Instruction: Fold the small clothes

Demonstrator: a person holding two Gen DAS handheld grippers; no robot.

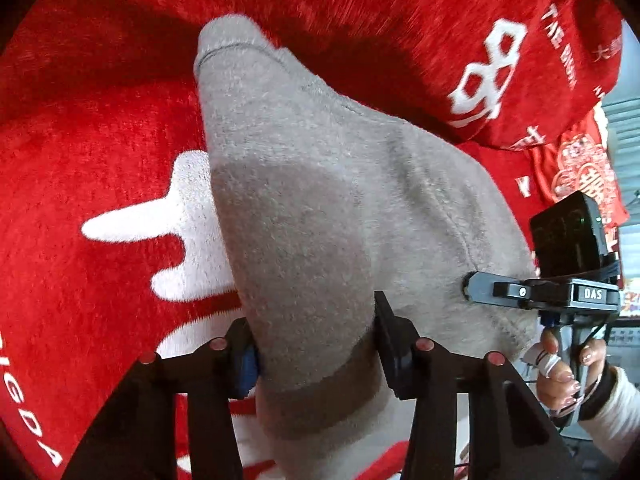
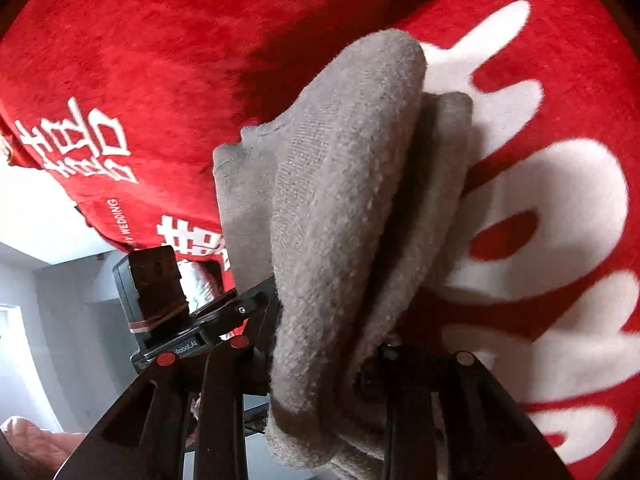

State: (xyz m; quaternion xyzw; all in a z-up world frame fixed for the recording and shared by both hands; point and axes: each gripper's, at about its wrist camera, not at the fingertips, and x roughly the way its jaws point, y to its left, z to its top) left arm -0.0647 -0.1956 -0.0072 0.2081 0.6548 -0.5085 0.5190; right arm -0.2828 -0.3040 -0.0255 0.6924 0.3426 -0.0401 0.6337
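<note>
Left tool: fingers narrowed onto the cuff end of a grey fleece sock, pads pressing its sides. The sock runs away from the tool, its toe pointing toward the far side of the red cloth.

Right tool: closed on bunched grey sock, the fabric gathered in thick folds between its fingers (whether one sock or two layered, cannot tell). Seen from the left view, the right tool bites the sock's side edge, with the person's hand on its handle below.

Carrier: a plush red cloth with large white lettering covers the desk. Its far right edge hangs over in the left view, where small white characters sit near the corner; in the right view the cloth's edge falls off at lower left.

Open room: bare red plush lies to the left of the sock and beyond its toe. Past the cloth's edge the right view shows pale wall and floor.

View differences: only the left view shows the hand and the sock's full outline. Only the right view shows the stacked folds and the left tool's body from the side.
</note>
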